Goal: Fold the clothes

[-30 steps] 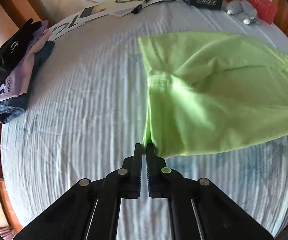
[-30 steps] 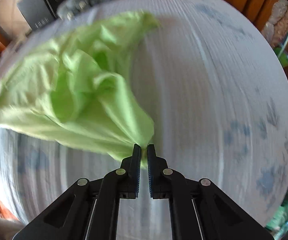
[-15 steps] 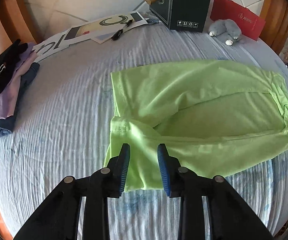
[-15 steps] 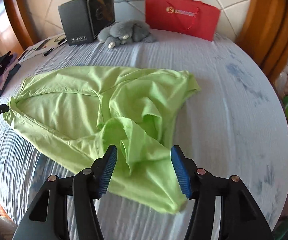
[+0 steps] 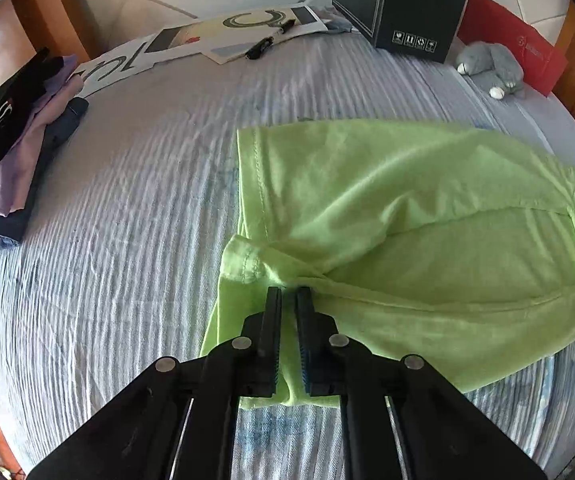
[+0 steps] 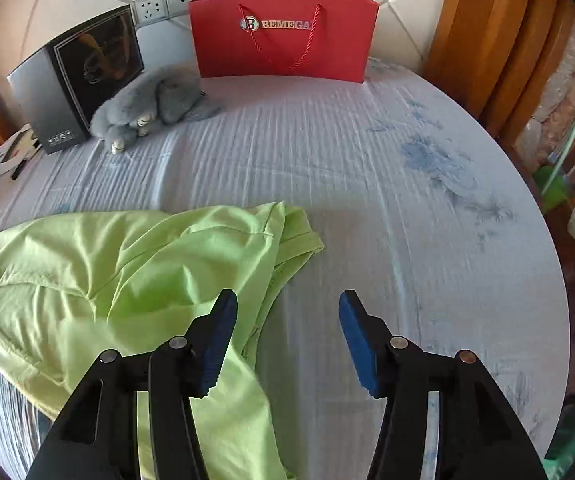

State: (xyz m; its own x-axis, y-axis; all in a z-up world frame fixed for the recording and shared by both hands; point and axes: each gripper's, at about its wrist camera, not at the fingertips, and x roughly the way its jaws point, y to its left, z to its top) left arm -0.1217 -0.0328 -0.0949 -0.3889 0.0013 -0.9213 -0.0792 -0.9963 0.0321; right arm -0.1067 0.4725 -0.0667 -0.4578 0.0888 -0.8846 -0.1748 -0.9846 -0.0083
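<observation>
A lime green shirt [image 5: 399,216] lies loosely folded and creased on the pale striped bed sheet [image 5: 135,216]. My left gripper [image 5: 288,294] is shut on a bunched fold of the shirt near its hem side. In the right wrist view the same shirt [image 6: 111,276] lies at the lower left. My right gripper [image 6: 287,308] is open and empty, just above the shirt's right edge, with its left finger [image 6: 219,332] over the cloth and its right finger [image 6: 357,334] over bare sheet.
A stack of folded dark and purple clothes [image 5: 15,148] sits at the bed's left edge. A black box [image 5: 403,4], papers with a pen [image 5: 215,36], a grey plush toy [image 6: 147,108] and a red paper bag [image 6: 283,32] stand along the headboard. Wooden furniture [image 6: 499,48] is at right.
Both grippers let go of the shirt and it dropped onto the bed. My left gripper has since shut on a fold of it. My right gripper opened wider and shifted right.
</observation>
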